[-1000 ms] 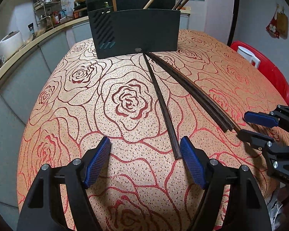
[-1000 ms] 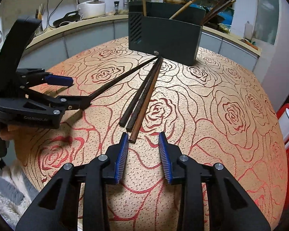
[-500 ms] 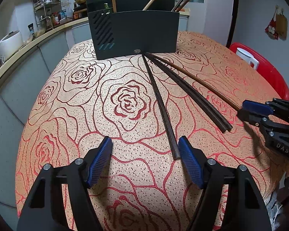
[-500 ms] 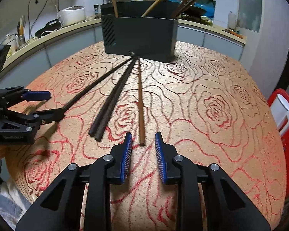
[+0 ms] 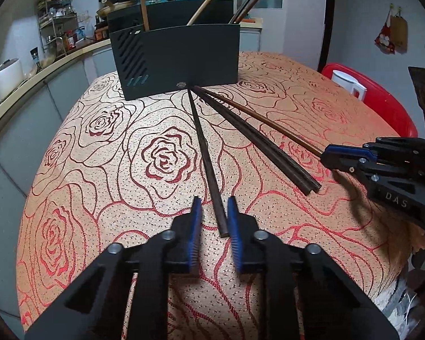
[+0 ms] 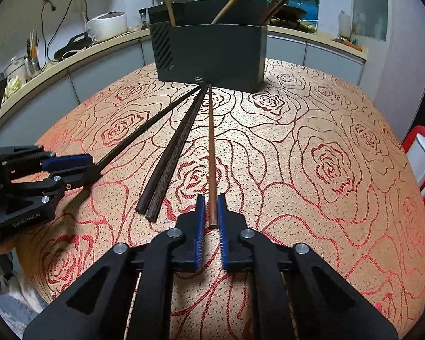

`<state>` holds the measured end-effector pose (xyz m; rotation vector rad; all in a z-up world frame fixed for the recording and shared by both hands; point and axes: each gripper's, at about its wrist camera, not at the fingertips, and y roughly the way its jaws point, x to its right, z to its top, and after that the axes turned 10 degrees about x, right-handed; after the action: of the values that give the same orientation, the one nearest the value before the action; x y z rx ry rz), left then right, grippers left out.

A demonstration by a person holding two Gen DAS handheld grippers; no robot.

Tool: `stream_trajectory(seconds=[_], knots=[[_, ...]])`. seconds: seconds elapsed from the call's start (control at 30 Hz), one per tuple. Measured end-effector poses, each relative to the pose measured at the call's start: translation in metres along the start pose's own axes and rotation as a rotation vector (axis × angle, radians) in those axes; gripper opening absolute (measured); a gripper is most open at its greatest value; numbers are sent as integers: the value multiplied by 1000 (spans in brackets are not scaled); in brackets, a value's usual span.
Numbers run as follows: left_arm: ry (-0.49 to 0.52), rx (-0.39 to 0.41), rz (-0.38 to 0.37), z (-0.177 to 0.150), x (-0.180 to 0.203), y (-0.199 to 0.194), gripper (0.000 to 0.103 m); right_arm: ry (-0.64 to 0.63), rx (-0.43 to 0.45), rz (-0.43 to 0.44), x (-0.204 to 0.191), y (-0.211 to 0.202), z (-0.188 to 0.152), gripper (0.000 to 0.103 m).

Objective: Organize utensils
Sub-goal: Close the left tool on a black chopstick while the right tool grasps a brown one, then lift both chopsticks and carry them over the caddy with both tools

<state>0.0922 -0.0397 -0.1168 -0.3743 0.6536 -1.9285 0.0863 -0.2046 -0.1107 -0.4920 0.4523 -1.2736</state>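
Several chopsticks lie fanned on the rose-patterned table, far tips against a dark utensil holder (image 5: pixel 178 56) (image 6: pixel 212 53) that has other sticks standing in it. My left gripper (image 5: pixel 214 221) straddles the near end of a single dark chopstick (image 5: pixel 205 153), jaws narrowed with a small gap either side. My right gripper (image 6: pixel 210 212) straddles the near end of a reddish-brown chopstick (image 6: pixel 211 147), pads almost touching it. A pair of dark chopsticks (image 5: pixel 257 138) (image 6: pixel 174 153) lies between the two. Each gripper shows in the other's view: the right (image 5: pixel 334 157) and the left (image 6: pixel 79 167).
The table (image 5: pixel 104 170) is round, with its edge close below both grippers. A red chair with a white kettle (image 5: pixel 347 83) stands at the right. A kitchen counter with a rice cooker (image 6: pixel 107 24) and jars runs behind the holder.
Both grippers moved forward over the chopstick ends. The left jaws narrowed from wide open around the dark chopstick. The right jaws narrowed around the reddish-brown one, which swung away from the pair.
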Motion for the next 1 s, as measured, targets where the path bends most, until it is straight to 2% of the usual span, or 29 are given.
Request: stream_trajectory(seconds=[0.07,0.33,0.67,1.0], knots=[[-9,0,0,0,-2,0,10,20,-3,13,3,0,0,8],[-17,15,20,6,-9,-8,8,54,16,7,11,-12,5,8],[-1,153,64,41,-24,-61,7,85,192,-20,30,-72,41,7],[44,302,112,98,-36,-107,7,57,347,-16,34,-114,89,7]])
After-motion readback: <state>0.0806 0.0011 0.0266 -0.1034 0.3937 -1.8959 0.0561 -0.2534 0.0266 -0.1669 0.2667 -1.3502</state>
